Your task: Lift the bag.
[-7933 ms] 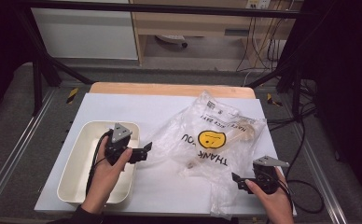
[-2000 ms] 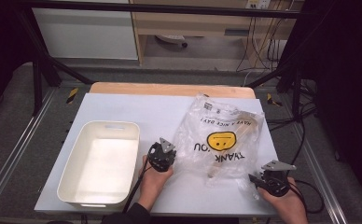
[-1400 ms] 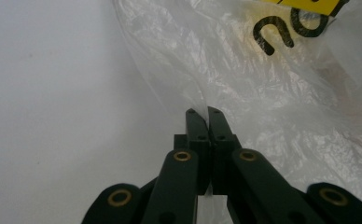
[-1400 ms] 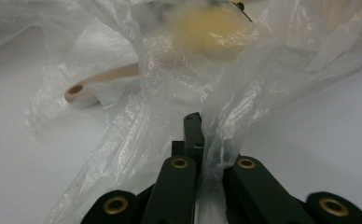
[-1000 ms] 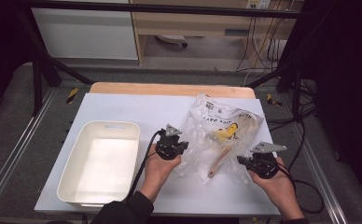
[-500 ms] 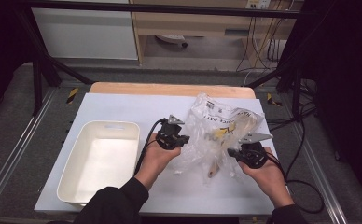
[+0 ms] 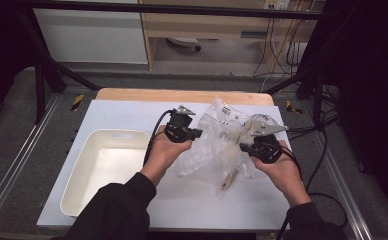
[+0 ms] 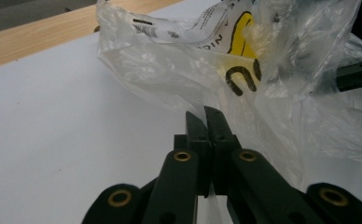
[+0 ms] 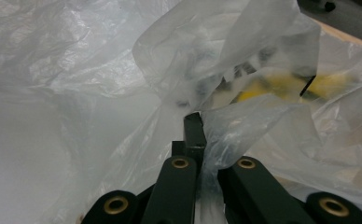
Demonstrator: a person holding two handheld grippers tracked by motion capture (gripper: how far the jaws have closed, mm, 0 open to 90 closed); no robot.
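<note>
A crumpled clear plastic bag (image 7: 216, 136) with a yellow smiley print hangs lifted off the white table between my two grippers. My left gripper (image 7: 191, 133) holds its left side; in the left gripper view the jaws (image 8: 204, 115) are pressed together with the bag's film (image 8: 170, 70) caught at their right side. My right gripper (image 7: 249, 148) grips the bag's right side; in the right gripper view its jaws (image 9: 199, 122) pinch a fold of the film (image 9: 226, 56), which hides the right jaw tip. A wooden handle (image 7: 229, 176) pokes out of the bag's lower end onto the table.
An empty white tray (image 7: 80, 186) sits at the table's left. The white table top (image 7: 127, 112) has a wooden strip along its far edge. Cables trail off to the right past the metal frame (image 7: 352, 200).
Both grippers moved in from the table's front to the bag, shut on its two sides and raised it. The bag bunched up, and the wooden handle now hangs out below.
</note>
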